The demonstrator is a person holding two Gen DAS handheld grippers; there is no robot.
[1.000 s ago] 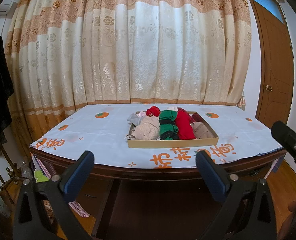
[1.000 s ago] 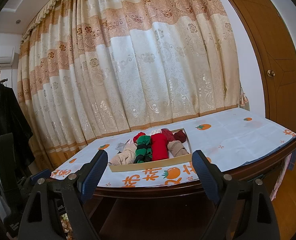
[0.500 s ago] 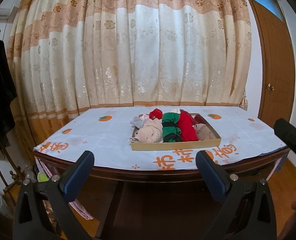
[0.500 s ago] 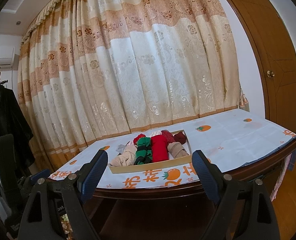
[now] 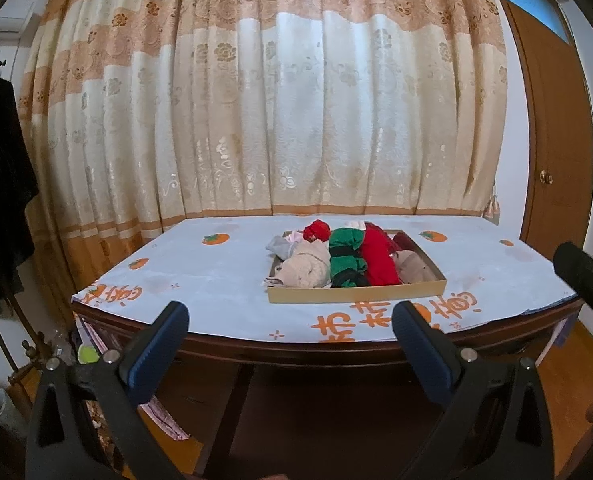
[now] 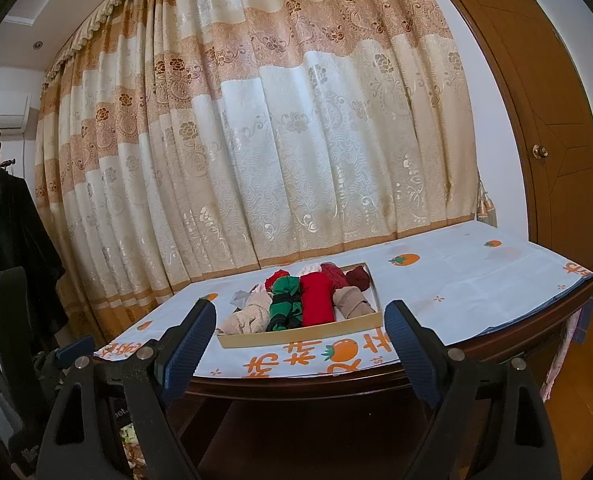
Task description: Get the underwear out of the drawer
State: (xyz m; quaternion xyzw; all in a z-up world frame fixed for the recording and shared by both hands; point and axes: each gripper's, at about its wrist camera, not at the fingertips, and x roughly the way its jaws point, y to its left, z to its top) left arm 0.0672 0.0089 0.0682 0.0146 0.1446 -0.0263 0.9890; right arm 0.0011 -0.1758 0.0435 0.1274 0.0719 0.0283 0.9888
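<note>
Left wrist: claw (image 5: 290, 330) agape before table (image 5: 216, 276).

A home: floral curtain (image 5: 296, 120), wooden door (image 6: 544, 120), clothed table (image 5: 216, 276).

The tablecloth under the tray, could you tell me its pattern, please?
Pale tablecloth with orange fruit prints and orange characters, clearest in the left wrist view.

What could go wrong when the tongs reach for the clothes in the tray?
The rolled garments sit tightly side by side in the shallow tray, so open tongs may catch two at once. The tray looks light and lies loose on the tablecloth near the front edge; a pull could probably drag it.
</note>
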